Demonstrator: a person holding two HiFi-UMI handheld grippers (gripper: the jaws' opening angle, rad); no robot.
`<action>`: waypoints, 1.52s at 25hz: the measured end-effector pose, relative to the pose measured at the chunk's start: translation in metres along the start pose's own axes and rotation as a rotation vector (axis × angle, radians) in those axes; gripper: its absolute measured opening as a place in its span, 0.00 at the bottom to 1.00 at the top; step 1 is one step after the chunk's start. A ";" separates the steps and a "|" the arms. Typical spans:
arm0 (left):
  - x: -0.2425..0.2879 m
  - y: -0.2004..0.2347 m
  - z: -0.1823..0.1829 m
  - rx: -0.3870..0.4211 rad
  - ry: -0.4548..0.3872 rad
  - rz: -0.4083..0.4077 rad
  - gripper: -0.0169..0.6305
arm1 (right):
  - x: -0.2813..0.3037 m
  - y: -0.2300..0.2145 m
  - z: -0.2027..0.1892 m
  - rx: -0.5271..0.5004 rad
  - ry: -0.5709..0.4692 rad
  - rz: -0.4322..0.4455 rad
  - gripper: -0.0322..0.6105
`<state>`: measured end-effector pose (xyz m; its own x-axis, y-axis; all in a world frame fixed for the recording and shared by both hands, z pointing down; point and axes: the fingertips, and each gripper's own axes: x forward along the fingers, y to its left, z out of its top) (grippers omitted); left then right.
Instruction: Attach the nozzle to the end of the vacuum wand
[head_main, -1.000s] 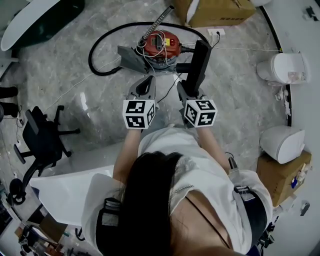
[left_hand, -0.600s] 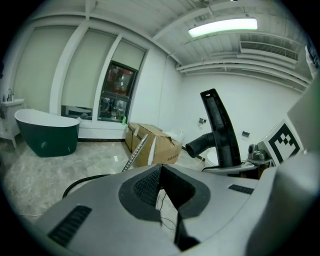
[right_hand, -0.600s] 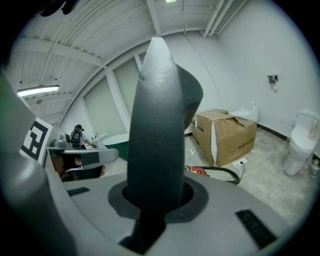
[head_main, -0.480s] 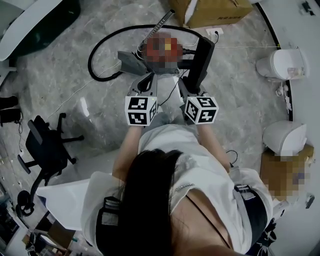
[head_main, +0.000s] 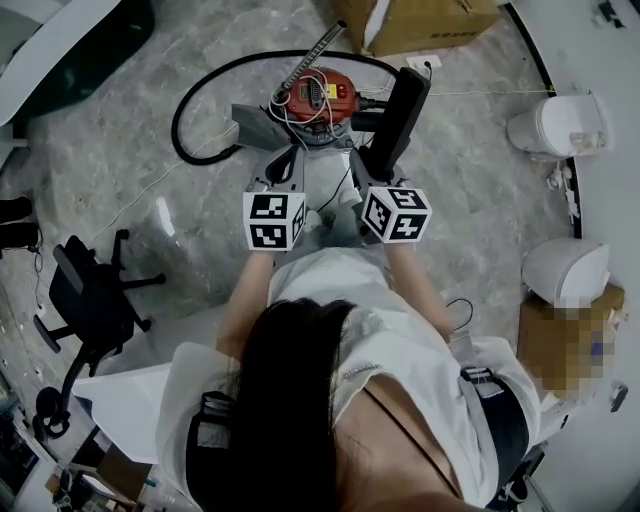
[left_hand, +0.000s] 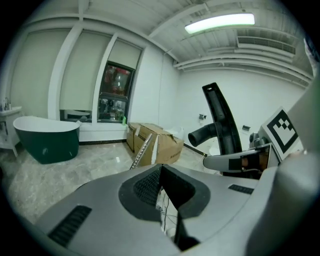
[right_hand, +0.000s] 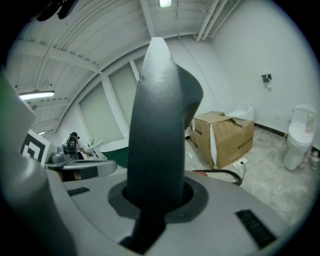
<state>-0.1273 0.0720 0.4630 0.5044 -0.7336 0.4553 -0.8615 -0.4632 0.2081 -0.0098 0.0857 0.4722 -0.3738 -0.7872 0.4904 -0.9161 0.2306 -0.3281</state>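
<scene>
Gripping the black nozzle (head_main: 402, 115) by its lower end in the right gripper (head_main: 375, 172), pinching both jaws against its sides. Holding it nearly upright, with the top end reaching just to the right of the red vacuum cleaner (head_main: 318, 92). Showing, in the left gripper view, a short round stub branching off the nozzle's side. Pressing the left gripper (head_main: 283, 168) jaws fully together, and pointing them at the vacuum cleaner from just below it in the head view, side by side with the right gripper.

Slanting a ribbed metal wand (head_main: 310, 55) from the vacuum cleaner's left edge up toward the cardboard box (head_main: 430, 22) behind it. Looping a black hose (head_main: 182, 120) out to the left of the vacuum cleaner and back over its far side. Resting a grey wedge-shaped piece (head_main: 258, 120) just beside the vacuum cleaner's left side, with thin wires (head_main: 345, 175) trailing below. Standing all of this on a grey marbled floor (head_main: 150, 190).

Sitting well apart from the vacuum cleaner: a black office chair (head_main: 85, 290) to the lower left, two white toilets (head_main: 555, 128) to the right, and a dark green bathtub (left_hand: 45, 137) to the far upper left.
</scene>
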 end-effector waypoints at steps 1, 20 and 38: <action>0.000 -0.001 0.001 0.012 0.000 0.001 0.03 | 0.001 0.001 0.003 -0.005 -0.005 0.005 0.16; 0.030 -0.005 0.009 -0.023 0.003 0.029 0.03 | 0.013 -0.035 0.014 -0.004 0.000 -0.018 0.16; 0.096 0.009 0.039 -0.062 0.008 0.089 0.03 | 0.068 -0.077 0.052 -0.008 0.050 0.040 0.16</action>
<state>-0.0840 -0.0216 0.4749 0.4259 -0.7661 0.4813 -0.9047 -0.3647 0.2201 0.0433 -0.0152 0.4889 -0.4169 -0.7478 0.5167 -0.9013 0.2664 -0.3417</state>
